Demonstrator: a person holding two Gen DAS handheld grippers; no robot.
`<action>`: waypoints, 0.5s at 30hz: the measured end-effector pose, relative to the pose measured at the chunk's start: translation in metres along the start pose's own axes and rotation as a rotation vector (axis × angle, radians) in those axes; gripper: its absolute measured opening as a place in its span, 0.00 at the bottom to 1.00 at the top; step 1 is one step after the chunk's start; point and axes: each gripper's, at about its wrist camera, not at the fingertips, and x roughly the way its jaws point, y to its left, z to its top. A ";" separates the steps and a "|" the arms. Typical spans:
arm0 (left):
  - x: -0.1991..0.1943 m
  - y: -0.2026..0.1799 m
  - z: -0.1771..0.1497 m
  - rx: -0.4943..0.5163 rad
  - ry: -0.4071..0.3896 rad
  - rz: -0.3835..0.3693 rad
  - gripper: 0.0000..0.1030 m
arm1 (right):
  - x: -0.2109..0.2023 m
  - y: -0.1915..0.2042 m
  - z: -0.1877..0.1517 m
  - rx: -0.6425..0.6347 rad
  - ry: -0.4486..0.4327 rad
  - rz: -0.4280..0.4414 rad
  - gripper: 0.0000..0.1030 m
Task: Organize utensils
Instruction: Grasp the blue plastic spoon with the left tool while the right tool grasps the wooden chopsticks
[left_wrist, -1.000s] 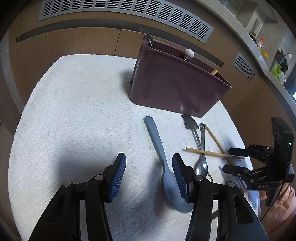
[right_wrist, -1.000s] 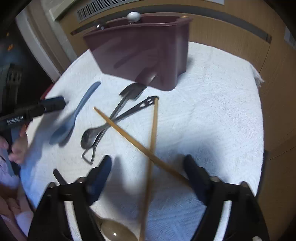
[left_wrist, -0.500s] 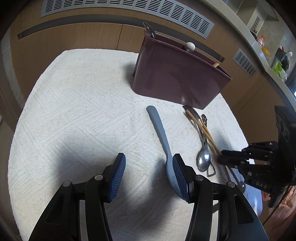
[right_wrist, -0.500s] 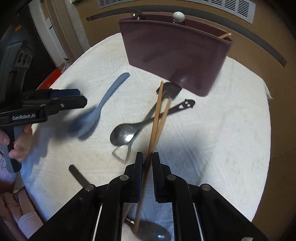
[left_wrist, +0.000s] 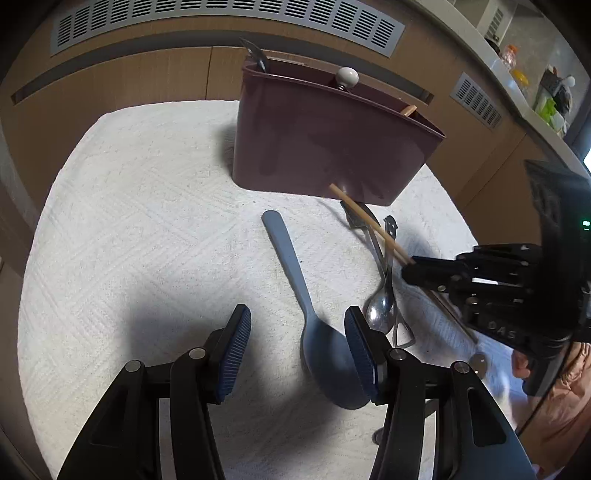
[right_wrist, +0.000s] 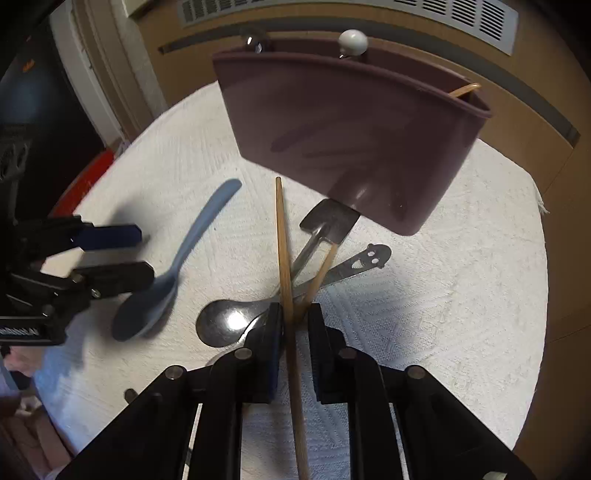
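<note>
Left gripper: fingers spread over blue spoon's bowl on worktop. Right gripper: fingers pinching chopsticks, lifted before maroon holder. Step: carrying chopsticks. Next, probably: tip upright, drop into holder.

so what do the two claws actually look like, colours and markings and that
Both are black plastic with visible round pivot pins. The left claw has two fingers faced with ribbed dark-blue pads. The right claw carries dark pads too, and its body shows raised lettering and a small green light. A peach sleeve shows behind it.
</note>
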 end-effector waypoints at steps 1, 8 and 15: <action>0.002 -0.002 0.003 0.010 0.011 0.006 0.52 | -0.007 -0.002 -0.002 0.012 -0.019 -0.005 0.05; 0.039 -0.010 0.040 0.006 0.153 0.068 0.43 | -0.046 -0.010 -0.019 0.078 -0.113 0.044 0.05; 0.061 -0.034 0.058 0.112 0.153 0.197 0.17 | -0.050 -0.020 -0.029 0.145 -0.169 0.015 0.05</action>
